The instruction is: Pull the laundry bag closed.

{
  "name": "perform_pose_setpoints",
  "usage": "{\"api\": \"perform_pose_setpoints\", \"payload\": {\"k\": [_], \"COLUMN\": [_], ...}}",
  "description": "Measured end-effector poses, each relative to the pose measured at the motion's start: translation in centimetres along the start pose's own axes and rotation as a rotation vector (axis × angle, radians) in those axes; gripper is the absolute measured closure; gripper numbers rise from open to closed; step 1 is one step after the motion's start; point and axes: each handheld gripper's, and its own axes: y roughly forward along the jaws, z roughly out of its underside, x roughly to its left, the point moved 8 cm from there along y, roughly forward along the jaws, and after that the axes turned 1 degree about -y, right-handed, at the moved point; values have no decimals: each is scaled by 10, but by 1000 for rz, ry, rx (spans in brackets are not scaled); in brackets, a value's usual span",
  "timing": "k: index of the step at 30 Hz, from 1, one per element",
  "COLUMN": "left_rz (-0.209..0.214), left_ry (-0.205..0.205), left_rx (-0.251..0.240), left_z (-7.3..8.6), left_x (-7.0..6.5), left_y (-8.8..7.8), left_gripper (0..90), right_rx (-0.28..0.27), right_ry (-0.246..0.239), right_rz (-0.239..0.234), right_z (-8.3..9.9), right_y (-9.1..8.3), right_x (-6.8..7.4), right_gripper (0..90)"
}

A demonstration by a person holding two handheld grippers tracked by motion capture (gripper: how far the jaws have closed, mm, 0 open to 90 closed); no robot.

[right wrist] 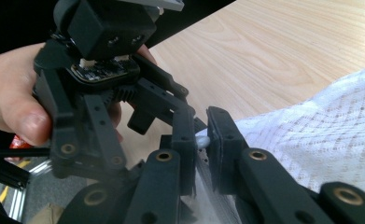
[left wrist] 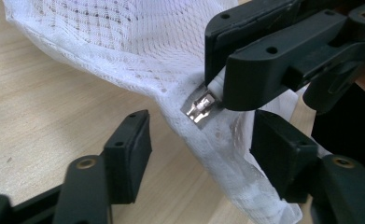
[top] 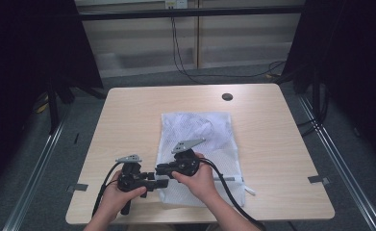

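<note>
A white mesh laundry bag [top: 200,139] lies flat on the middle of the wooden table [top: 128,120]. At the bag's near left corner my right gripper [top: 157,169] is shut on the mesh edge; in the right gripper view white fabric is pinched between its jaws [right wrist: 201,126]. In the left gripper view the right gripper [left wrist: 216,88] holds the bag [left wrist: 124,46] just beside a small metal zipper pull [left wrist: 200,108]. My left gripper [top: 162,183] points right at the same corner. Its jaws [left wrist: 201,140] stand apart on either side of the bag's edge, pads off the fabric.
A dark round grommet [top: 227,96] sits near the table's far edge. The right gripper's cable [top: 229,192] trails over the bag toward the near edge. Black curtains hang at both sides, and cables [top: 185,67] lie on the floor beyond the table.
</note>
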Motion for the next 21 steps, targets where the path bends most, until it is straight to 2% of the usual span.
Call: {"api": "perform_pose_setpoints", "payload": {"k": [1, 3, 5, 7, 8, 9, 10, 12, 18, 21], "left_rz": [0, 8, 17, 23, 26, 31, 30, 49, 37, 32], "left_ry": [3, 5, 1, -3, -8, -21, -27, -54, -42, -56], "left_rx": [1, -2, -11, 1, 10, 9, 10, 3, 5, -10], "left_z": [0, 0, -2, -1, -1, -1, -1, -3, -5, -7], "left_x": [0, -1, -2, -2, -1, -1, -1, -3, -5, -5], "left_y": [1, 1, 1, 0, 0, -1, -2, -4, -5, -7], "left_gripper": [469, 495, 576, 652, 694, 786, 786, 844, 859, 864], "right_rx": [-6, -4, -5, -4, -6, -9, -9, -15, -6, -6], "right_ry": [5, 5, 7, 6, 7, 3, 3, -4, -24, -22], "right_rz": [-5, -4, -7, -5, -5, -5, -5, -7, -1, -3], "right_z": [-1, -1, -2, -2, -2, -3, -3, -3, -2, 0], "right_y": [0, 1, 1, 1, 0, -1, -1, -4, -8, -10], "right_x": [1, 1, 1, 1, 1, 1, 1, 0, 0, -2], "right_gripper": [820, 820, 820, 820, 820, 820, 820, 820, 821, 822]}}
